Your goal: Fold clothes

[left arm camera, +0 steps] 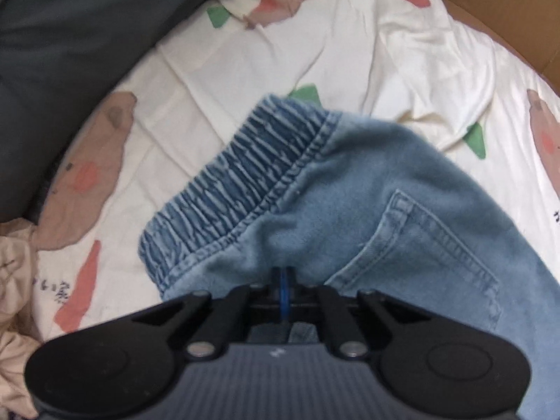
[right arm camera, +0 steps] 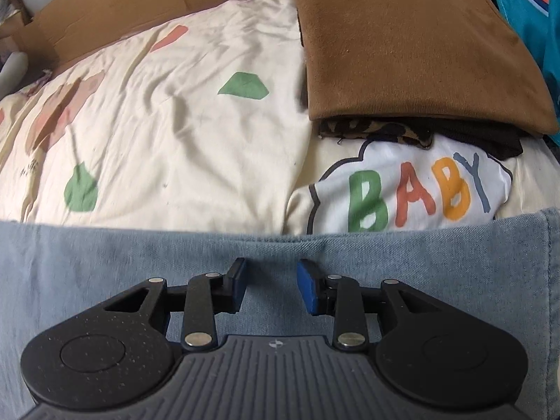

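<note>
The left gripper's (left arm camera: pixel 284 280) fingers are pressed together, seemingly pinching a fold of the denim jeans (left arm camera: pixel 367 210), though the contact is partly hidden. The elastic waistband (left arm camera: pixel 241 182) runs from 9 toward 12 o'clock of them, a back pocket (left arm camera: pixel 430 255) at 2 o'clock. The right gripper's (right arm camera: pixel 271 285) fingers (right arm camera: pixel 307 288) stand apart over flat denim, gripping nothing. The jeans lie on a patterned bedsheet (right arm camera: pixel 175 133). At 1 o'clock sits a "BABY" shirt (right arm camera: pixel 413 189) under a folded brown garment (right arm camera: pixel 413 45); cardboard (right arm camera: pixel 140 3) lies at 11 o'clock.
</note>
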Tool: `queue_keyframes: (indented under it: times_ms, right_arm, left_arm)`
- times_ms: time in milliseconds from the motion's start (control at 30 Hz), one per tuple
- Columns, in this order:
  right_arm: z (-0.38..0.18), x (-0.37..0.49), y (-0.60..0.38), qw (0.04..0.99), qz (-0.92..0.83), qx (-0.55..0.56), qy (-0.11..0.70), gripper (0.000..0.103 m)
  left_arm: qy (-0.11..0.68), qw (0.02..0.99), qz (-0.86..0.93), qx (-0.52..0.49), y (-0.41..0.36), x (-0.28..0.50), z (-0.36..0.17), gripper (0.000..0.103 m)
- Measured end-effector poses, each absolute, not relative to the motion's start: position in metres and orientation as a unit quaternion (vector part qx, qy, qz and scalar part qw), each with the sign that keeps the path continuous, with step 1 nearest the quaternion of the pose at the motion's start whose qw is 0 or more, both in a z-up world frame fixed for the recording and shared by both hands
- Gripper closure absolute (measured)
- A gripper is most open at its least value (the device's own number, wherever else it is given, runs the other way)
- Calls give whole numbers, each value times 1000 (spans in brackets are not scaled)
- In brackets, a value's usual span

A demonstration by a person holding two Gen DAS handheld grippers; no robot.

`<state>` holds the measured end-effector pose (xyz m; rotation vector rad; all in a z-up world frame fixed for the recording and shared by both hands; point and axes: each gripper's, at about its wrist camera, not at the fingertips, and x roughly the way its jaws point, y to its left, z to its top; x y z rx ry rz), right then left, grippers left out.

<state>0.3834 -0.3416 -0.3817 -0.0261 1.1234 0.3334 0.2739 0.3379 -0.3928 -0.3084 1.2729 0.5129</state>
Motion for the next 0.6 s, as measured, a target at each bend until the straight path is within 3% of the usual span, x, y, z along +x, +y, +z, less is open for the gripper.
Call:
queue_keyframes:
  times_ms: [67,433,600]
  right_arm:
    - [-379,382,-344,833,159,-10,530,65]
    - [-352,369,-378,827,165,-16,537,64]
    - [-356,364,-402,821,145,-39,551,64]
  left_arm:
    - [579,768,231,-144,333,272,-380,79]
    - [609,753,209,-132,314,242,-363,80]
    - [626,741,206,-132,322,235,-386,93]
